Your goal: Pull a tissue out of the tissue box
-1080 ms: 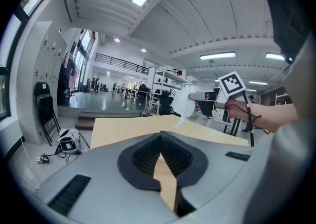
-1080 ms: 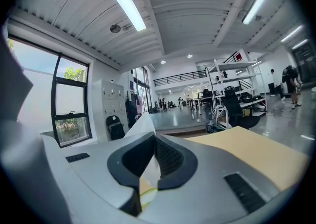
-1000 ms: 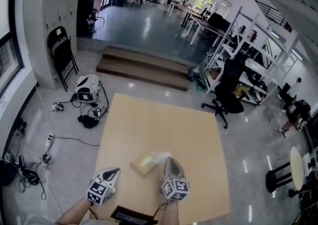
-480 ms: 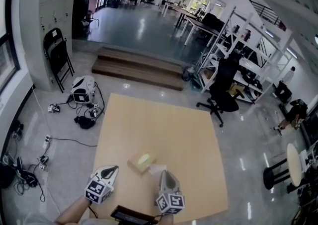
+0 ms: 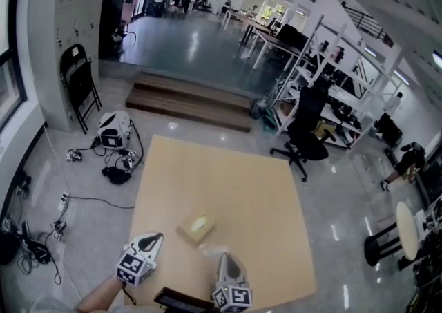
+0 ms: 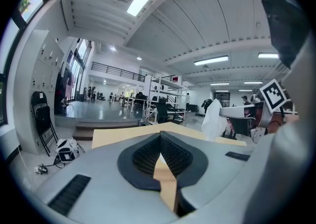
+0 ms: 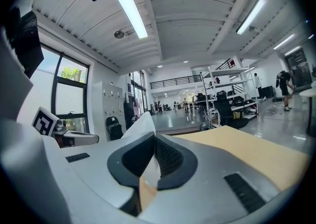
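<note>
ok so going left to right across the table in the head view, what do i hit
left gripper → tissue box → right gripper

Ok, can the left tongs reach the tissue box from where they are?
Probably yes: only bare table lies between the left tongs and the tissue box, and the right tongs, shut on the tissue, sit off to the other side.

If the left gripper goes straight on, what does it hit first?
Probably nothing near: ahead of the left gripper lies only table. The box sits off to its right, though depth is unclear.
</note>
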A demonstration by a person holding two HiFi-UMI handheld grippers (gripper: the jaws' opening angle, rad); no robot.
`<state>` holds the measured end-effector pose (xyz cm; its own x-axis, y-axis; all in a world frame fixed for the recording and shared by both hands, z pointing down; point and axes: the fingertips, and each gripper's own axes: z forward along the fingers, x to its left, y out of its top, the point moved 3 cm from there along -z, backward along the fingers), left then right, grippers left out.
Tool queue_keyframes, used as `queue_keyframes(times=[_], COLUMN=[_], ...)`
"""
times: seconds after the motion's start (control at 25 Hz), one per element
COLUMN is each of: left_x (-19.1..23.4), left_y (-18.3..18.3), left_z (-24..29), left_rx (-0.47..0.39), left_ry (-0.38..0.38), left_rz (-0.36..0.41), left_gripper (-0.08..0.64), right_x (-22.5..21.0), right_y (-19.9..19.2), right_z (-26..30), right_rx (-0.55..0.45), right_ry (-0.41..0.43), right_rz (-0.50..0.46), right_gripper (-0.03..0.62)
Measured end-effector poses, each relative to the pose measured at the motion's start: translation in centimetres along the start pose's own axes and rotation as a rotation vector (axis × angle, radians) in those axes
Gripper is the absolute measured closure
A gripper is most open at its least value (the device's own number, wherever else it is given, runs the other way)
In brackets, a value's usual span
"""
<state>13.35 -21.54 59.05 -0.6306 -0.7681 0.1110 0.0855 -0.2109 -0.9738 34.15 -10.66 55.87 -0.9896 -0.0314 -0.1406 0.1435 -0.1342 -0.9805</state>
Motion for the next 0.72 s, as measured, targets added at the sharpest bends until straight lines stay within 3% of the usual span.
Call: queue_keyframes(times=[0.72], left_x=[-0.5], left_y=[0.4], left_z=[-0.6], left_rx=[-0.01], left_ry=[-0.02], left_rz=[0.022], left_gripper=[0.554], right_x=[1.2], right_y=[-1.1], right_z=[-1.5], right_rx=[-0.009], right_ry=[-0.005], right_rz=[0.002], right_gripper=[0.588])
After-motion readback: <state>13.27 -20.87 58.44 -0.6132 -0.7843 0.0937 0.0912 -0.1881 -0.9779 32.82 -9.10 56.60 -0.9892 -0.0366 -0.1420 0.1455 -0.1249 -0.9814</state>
